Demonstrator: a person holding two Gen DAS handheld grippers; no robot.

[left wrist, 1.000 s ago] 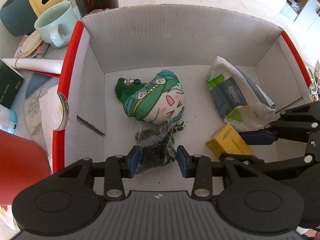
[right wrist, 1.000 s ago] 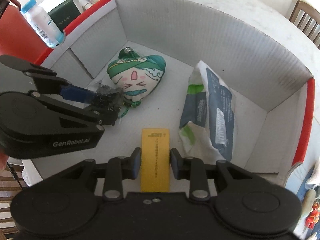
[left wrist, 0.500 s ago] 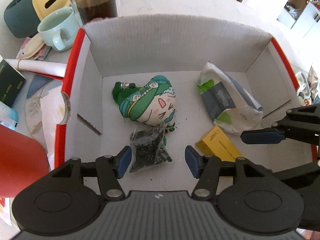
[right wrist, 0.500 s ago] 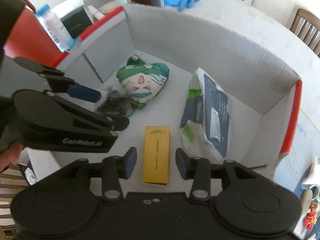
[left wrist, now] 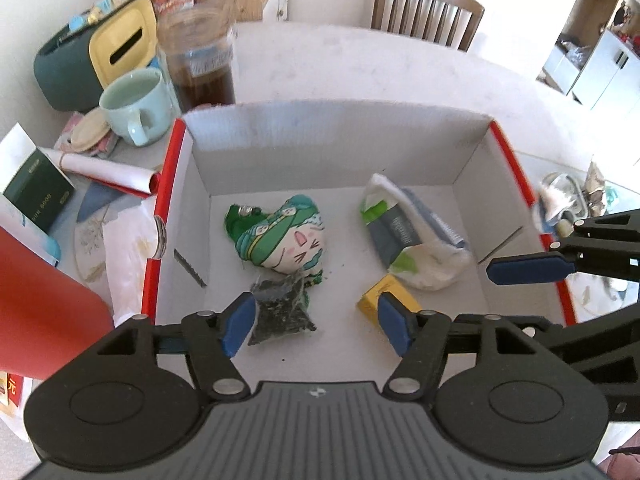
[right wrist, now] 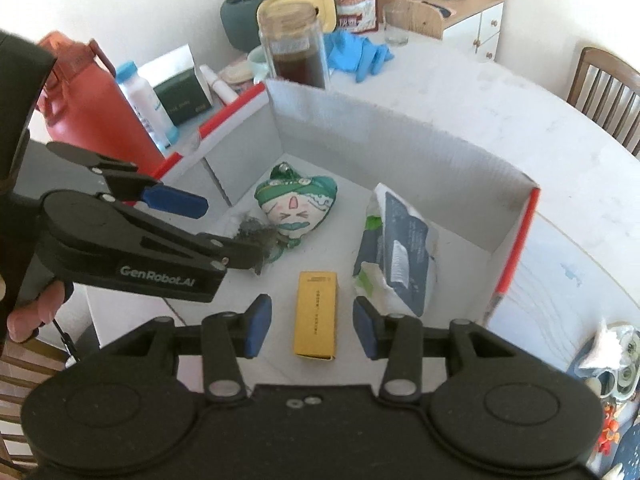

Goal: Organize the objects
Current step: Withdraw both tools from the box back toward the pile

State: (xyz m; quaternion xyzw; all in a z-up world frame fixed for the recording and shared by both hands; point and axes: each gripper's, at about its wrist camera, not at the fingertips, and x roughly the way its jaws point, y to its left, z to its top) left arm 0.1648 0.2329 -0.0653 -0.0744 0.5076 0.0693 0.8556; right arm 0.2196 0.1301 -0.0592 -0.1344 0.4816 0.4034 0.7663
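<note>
A white cardboard box with red edges [left wrist: 176,208] [right wrist: 516,240] holds a green plush toy [left wrist: 284,240] [right wrist: 296,200], a clear bag of dark leaves [left wrist: 280,312] [right wrist: 252,240], a yellow carton [left wrist: 372,300] [right wrist: 316,314] and a grey-white-green packet [left wrist: 408,236] [right wrist: 396,248]. My left gripper [left wrist: 316,326] is open and empty above the box's near side, over the leaf bag. My right gripper [right wrist: 310,326] is open and empty above the yellow carton. Each gripper shows in the other's view.
Left of the box stand a mint mug [left wrist: 136,108], a jar of dark liquid [left wrist: 200,68] [right wrist: 296,48], a green and yellow tissue box [left wrist: 96,48], a dark green book [left wrist: 36,196], a red jug [right wrist: 92,104] and a white bottle [right wrist: 144,104]. Blue gloves [right wrist: 356,54] lie behind. Chairs stand at the table's far side.
Both grippers have opened, letting go of the leaf bag and the yellow carton, and have risen and drawn back from the box. Both items now lie on the box floor.
</note>
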